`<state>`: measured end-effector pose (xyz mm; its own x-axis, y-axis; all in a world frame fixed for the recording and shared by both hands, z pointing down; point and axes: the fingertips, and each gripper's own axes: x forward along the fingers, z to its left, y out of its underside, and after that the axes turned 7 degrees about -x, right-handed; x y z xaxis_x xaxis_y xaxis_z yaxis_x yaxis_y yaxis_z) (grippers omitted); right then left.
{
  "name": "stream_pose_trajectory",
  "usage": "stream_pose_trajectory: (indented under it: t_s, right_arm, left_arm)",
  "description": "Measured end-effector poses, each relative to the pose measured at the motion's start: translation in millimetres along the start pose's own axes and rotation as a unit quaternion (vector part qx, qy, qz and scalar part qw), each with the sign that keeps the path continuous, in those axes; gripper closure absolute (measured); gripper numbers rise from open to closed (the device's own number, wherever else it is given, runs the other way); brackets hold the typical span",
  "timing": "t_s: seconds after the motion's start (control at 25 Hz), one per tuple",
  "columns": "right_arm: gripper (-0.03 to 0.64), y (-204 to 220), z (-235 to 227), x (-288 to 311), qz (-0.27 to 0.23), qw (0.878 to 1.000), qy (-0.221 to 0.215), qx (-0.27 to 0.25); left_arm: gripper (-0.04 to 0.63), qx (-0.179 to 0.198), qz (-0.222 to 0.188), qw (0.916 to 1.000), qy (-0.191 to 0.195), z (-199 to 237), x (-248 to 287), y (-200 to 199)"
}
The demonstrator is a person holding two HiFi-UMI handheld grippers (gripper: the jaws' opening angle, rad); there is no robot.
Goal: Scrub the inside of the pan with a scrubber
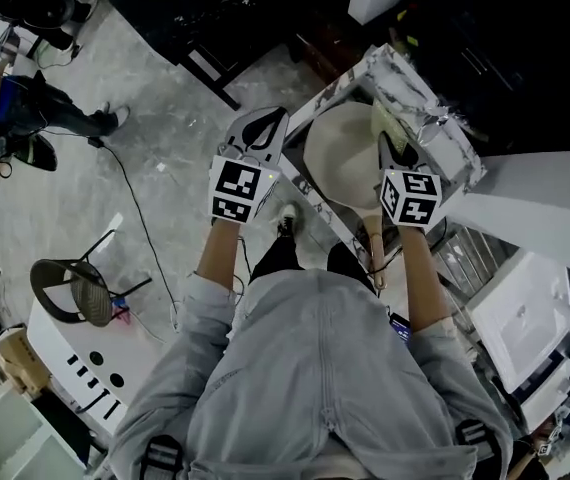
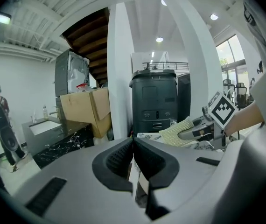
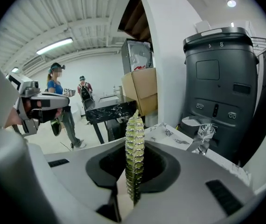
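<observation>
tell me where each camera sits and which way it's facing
Head view: on the person's head, looking steeply down at the pan; grey sleeves, left gripper and right gripper show.
Left gripper view: rides the left gripper, looks along its shut jaws toward a dark bin; the right gripper shows at right.
Right gripper view: rides the right gripper, looks along jaws shut on the scrubber; the left gripper shows at left.
Shared: both gripper views show the bin and a cardboard box.
</observation>
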<state>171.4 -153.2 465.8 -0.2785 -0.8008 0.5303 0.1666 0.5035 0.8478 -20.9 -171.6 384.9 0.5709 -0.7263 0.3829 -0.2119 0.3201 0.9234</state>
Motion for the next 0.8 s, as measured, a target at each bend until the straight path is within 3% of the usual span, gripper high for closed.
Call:
stream_pose_trajectory:
  t_s: [0.6, 0.8]
  right_arm:
    - [0.531, 67, -21, 87, 0.087, 0.996, -0.001, 0.005]
    - [0.531, 88, -27, 110, 0.110, 0.994, 0.019, -0.006]
  left_arm:
    - [0.572, -0.022, 0.037, 0.9989, -0.021, 14, 24, 42]
    - [0.572, -0.031, 0.048, 0.9982, -0.021, 20, 28, 57]
